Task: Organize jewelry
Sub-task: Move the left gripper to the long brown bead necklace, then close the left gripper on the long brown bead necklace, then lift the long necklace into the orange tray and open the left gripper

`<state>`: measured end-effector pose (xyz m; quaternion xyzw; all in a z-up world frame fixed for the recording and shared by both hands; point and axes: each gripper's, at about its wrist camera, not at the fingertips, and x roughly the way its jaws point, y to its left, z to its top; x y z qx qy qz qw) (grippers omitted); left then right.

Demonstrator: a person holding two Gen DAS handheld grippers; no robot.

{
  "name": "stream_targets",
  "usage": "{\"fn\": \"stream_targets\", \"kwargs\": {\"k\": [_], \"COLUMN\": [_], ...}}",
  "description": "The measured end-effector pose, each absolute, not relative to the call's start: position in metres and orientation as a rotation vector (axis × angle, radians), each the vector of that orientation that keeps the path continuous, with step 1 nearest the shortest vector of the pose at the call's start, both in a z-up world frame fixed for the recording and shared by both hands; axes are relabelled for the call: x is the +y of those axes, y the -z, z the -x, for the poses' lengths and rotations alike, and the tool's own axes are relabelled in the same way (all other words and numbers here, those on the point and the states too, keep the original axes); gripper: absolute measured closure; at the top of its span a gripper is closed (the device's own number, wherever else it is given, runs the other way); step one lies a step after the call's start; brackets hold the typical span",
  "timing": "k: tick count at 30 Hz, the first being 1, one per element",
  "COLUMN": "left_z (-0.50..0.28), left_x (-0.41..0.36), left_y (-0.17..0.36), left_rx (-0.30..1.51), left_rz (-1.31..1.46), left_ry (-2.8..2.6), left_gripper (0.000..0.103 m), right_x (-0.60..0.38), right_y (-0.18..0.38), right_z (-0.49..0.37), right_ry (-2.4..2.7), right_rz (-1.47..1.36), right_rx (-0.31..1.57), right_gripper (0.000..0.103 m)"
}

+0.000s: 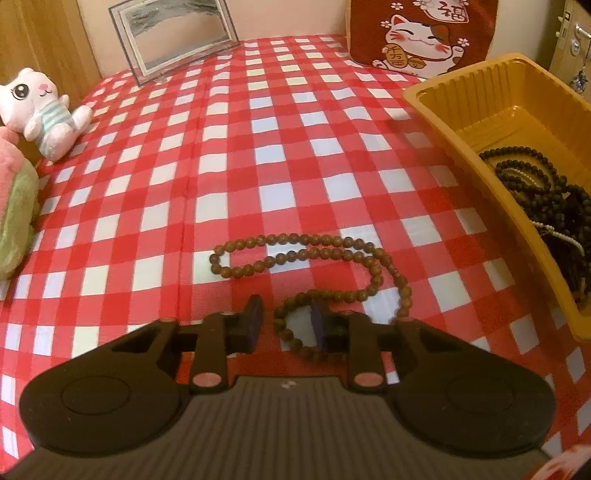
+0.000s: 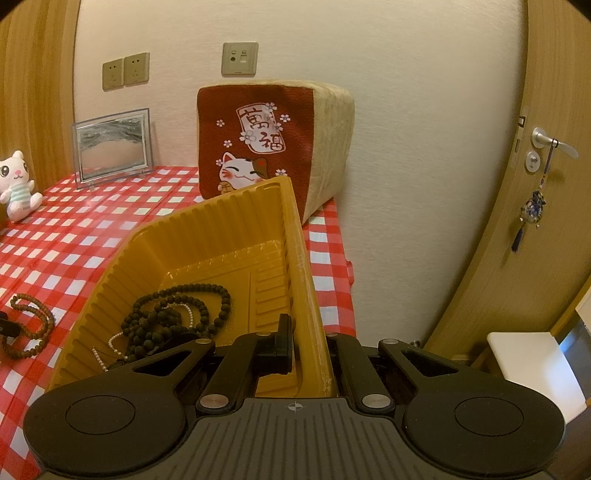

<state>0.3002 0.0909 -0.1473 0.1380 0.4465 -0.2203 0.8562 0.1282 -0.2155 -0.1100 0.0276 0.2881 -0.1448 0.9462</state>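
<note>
A brown bead necklace (image 1: 295,254) lies in loops on the red-and-white checked cloth. My left gripper (image 1: 286,325) hangs low over its near loop. The jaws stand apart with a strand of beads between them, and the left pad is clear of the beads. To the right sits a yellow plastic tray (image 1: 443,122) holding dark bead strings (image 1: 535,184) and a thin pearl strand. My right gripper (image 2: 308,347) is shut on the right wall of the tray (image 2: 221,229), one finger inside and one outside. The brown necklace (image 2: 33,325) shows left of the tray.
A white plush cat (image 1: 40,110) and a green-pink plush (image 1: 14,206) sit at the left edge. A glass frame (image 1: 177,40) and a lucky-cat cushion (image 1: 421,33) stand at the back. Past the table's right edge (image 2: 347,277) are a door (image 2: 535,206) and a white stool (image 2: 535,369).
</note>
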Motion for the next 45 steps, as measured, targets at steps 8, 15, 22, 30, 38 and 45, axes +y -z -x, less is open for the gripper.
{"fn": "stream_targets", "kwargs": {"k": [8, 15, 22, 30, 38, 45], "left_z": [-0.289, -0.289, -0.284, -0.283, -0.271, -0.263], "left_x": [0.090, 0.096, 0.082, 0.078, 0.083, 0.092], "left_y": [0.144, 0.141, 0.147, 0.145, 0.106, 0.050], "left_rx": [0.950, 0.932, 0.937, 0.946, 0.846, 0.727], "left_rz": [-0.277, -0.280, -0.295, -0.286, -0.257, -0.215], "left_ry": [0.505, 0.472, 0.515, 0.527, 0.527, 0.537], "left_gripper": [0.092, 0.083, 0.084, 0.098, 0.098, 0.098], "right_x": [-0.216, -0.215, -0.215, -0.215, -0.215, -0.214], "right_y": [0.110, 0.110, 0.110, 0.110, 0.110, 0.110], "right_z": [-0.128, -0.128, -0.129, -0.129, -0.129, -0.129], "right_ry": [0.294, 0.294, 0.294, 0.293, 0.294, 0.290], "right_rz": [-0.056, -0.058, -0.057, -0.057, -0.058, -0.056], "right_rx": [0.587, 0.587, 0.587, 0.588, 0.588, 0.584], "right_gripper": [0.099, 0.099, 0.099, 0.099, 0.099, 0.099]}}
